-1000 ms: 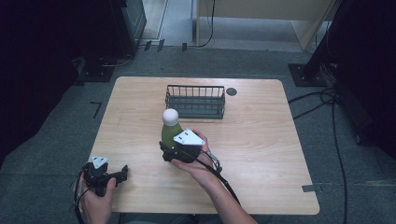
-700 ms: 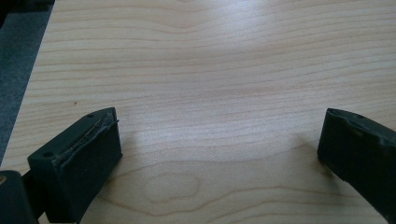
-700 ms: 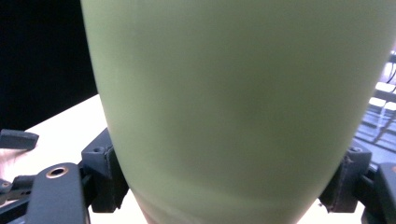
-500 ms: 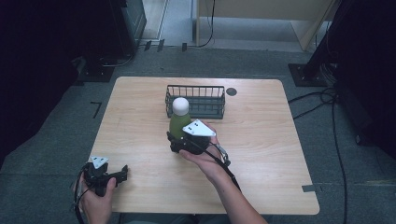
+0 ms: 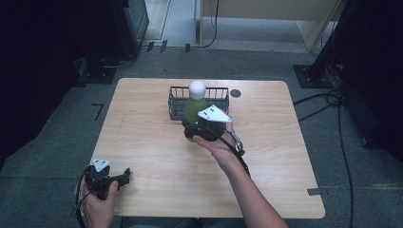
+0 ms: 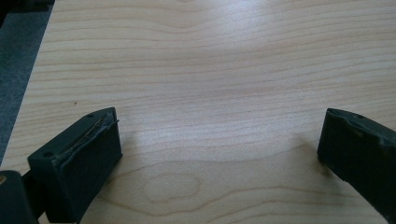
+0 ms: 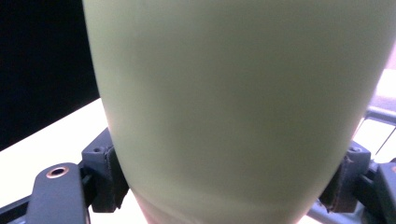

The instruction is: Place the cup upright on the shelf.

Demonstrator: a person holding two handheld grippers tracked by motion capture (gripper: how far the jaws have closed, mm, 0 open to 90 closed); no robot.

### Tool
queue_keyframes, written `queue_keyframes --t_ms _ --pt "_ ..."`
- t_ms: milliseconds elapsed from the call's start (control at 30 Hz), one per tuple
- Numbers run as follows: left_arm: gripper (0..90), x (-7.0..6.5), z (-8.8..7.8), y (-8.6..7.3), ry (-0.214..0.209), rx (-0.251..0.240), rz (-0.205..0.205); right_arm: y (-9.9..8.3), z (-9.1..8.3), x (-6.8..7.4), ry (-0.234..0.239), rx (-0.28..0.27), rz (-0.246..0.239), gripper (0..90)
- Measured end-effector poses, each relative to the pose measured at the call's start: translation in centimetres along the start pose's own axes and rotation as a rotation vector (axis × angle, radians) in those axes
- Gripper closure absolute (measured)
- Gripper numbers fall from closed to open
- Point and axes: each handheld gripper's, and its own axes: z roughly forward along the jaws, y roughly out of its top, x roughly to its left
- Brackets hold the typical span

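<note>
The work in hand looks like getting the green bottle (image 5: 194, 108) into the wire basket (image 5: 177, 100) at the far side of the table (image 5: 285, 156). The pickup part is done. The right gripper (image 5: 194, 134) is clamped on the bottle low on its body; in the right gripper view the pads (image 7: 111, 177) press both sides of the green wall (image 7: 233, 107), w/ no gap showing. The bottle stands upright, white cap (image 5: 196, 87) on top, held up in front of the basket's near side — from the high view it overlaps the basket, so I can't tell whether it's already above the rim or just short of it.

What's left, as I judge it: carry the bottle over the rim, lower it inside, let go, pull the hand back. The basket looks empty apart from what the bottle hides. So roughly halfway — grasp and lift done, placing not yet.

The left gripper (image 5: 124, 175) sits at the near left corner of the table, well apart from the bottle. Its jaws stand wide apart over bare wood in the left gripper view, nothing between them. It has no part in the job at this point, as far as I can see.
</note>
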Motion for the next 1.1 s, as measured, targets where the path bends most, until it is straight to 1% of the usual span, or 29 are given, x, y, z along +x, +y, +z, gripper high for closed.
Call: queue_keyframes --t_ms 67,267,300,333,467,600,633,767,933,967,1100 --pt "0.0 0.0 0.0 0.0 0.001 0.001 0.001 0.2 0.0 -0.2 -0.005 0.0 -0.001 20.2" --pt "0.0 0.0 0.0 0.0 0.0 0.0 0.001 2.0 0.1 -1.6 -0.024 -0.013 0.003 20.3" --pt "0.0 0.0 0.0 0.0 0.0 0.0 0.001 2.5 0.2 -2.1 -0.036 -0.016 -0.003 20.3" --pt "0.0 0.0 0.0 0.0 0.0 0.0 0.001 2.5 0.2 -2.1 -0.036 -0.016 -0.003 20.3" --pt "0.0 0.0 0.0 0.0 0.0 0.0 0.0 3.5 0.4 -3.0 -0.054 -0.019 -0.003 20.3" --pt "0.0 0.0 0.0 0.0 0.001 0.0 0.002 4.2 0.7 -3.8 -0.072 -0.023 0.003 20.3" --pt "0.0 0.0 0.0 0.0 0.0 -0.001 0.001 4.6 0.9 -4.2 -0.078 -0.02 0.009 20.3" --pt "0.0 0.0 0.0 0.0 0.0 -0.001 0.0 4.9 1.2 -4.8 -0.095 -0.019 0.007 20.3" --pt "0.0 0.0 0.0 0.0 0.0 0.0 0.002 5.5 2.0 -6.0 -0.118 -0.017 0.033 20.3" --pt "0.0 0.0 0.0 0.0 0.0 0.001 0.002 5.5 2.0 -6.0 -0.118 -0.017 0.033 20.3" --pt "0.0 0.0 0.0 0.0 0.0 0.001 0.001 5.9 2.6 -6.9 -0.139 -0.017 0.035 20.3"
